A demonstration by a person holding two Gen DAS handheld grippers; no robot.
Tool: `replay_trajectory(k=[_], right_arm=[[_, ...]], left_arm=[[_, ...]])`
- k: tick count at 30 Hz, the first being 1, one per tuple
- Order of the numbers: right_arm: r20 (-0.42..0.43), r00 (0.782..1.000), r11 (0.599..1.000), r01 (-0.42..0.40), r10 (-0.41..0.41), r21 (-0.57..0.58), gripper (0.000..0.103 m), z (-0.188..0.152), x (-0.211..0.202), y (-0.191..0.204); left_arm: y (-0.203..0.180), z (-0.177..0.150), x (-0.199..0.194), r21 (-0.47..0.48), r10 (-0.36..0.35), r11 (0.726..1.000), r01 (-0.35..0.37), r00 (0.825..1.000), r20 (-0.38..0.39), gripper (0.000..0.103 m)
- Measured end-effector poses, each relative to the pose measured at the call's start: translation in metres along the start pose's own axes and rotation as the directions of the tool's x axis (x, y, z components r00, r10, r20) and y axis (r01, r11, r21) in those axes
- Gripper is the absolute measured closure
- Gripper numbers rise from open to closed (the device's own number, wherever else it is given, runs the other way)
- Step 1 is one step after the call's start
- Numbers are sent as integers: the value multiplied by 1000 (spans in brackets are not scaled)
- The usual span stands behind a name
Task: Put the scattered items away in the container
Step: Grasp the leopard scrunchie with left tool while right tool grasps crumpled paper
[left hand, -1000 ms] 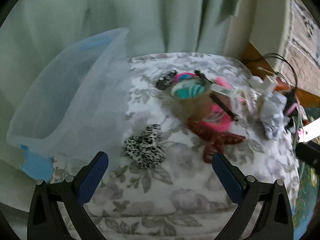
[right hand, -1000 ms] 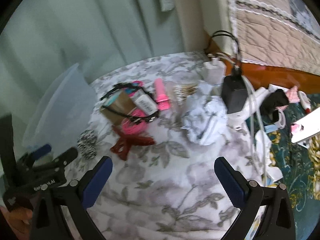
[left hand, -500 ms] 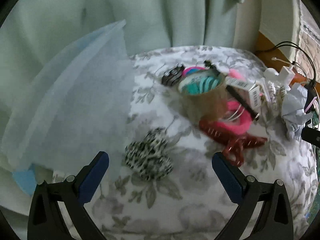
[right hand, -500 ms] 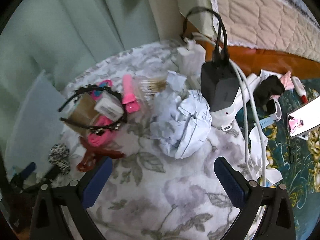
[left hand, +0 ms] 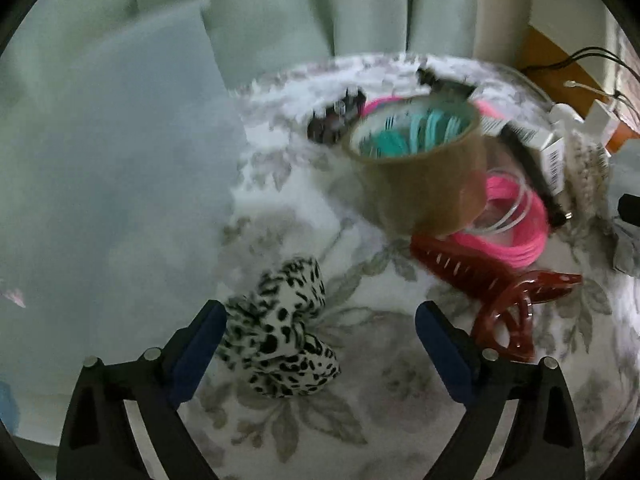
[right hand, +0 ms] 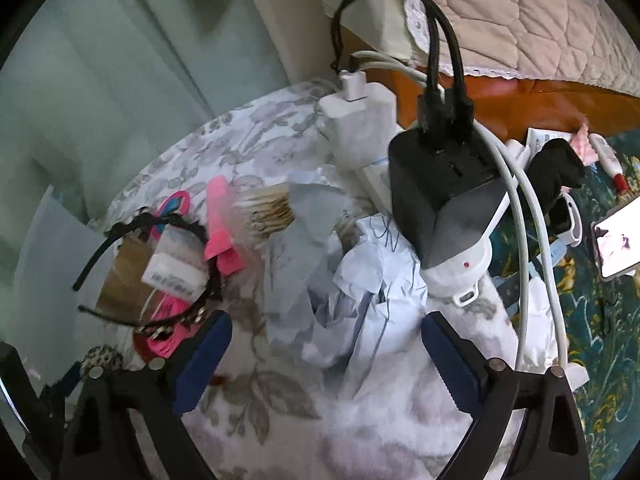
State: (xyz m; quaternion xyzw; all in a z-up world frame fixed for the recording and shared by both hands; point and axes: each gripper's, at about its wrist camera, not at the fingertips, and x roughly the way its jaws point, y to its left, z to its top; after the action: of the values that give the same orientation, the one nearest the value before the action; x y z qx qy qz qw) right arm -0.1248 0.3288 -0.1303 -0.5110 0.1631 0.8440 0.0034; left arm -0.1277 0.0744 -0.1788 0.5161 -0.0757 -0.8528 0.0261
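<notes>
Left gripper (left hand: 320,322): jaws spread wide, nothing held. The leopard-print scrunchie (left hand: 280,332) lies on the floral cloth (left hand: 360,420) in the lower centre of the left view, between the fingers and hard against the left pad; contact can't be confirmed. The translucent container (left hand: 120,180) fills the left half of that frame, just beside the scrunchie. The dark red claw clip (left hand: 496,292) sits lower right, next to the right finger. Upper right centre: brown tape roll (left hand: 420,176) with teal items inside, pink cord coil (left hand: 516,220) touching it on the right.

Right gripper (right hand: 326,336): also released, empty. Crumpled paper (right hand: 360,280) lies between its fingers, mid frame. Black charger (right hand: 440,192) with cables is upper right of the paper. Black headband (right hand: 160,280) is at mid left.
</notes>
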Motion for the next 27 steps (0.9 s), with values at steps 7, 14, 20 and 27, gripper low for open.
replay_trajectory(k=[7,14,20,27], right_arm=[[-14,1000,1000,-11,12,21,18,5,15,-6],[0,1000,1000,-15,15,21,22,4,15,-5],[4,1000,999,-28,28,28,24,4,11,-7],[39,999,999,-32,31,25,26,5,3,-7]], left_arm=[[5,-4,16,-47,-41,998,38,997,-63,9],[9,-2,18,-70,-71,995,65,994,-78,9],[7,3,10,-57,8,998,-12,998,-68,20],[8,8,6,-35,75,996,-78,995,-67,62]])
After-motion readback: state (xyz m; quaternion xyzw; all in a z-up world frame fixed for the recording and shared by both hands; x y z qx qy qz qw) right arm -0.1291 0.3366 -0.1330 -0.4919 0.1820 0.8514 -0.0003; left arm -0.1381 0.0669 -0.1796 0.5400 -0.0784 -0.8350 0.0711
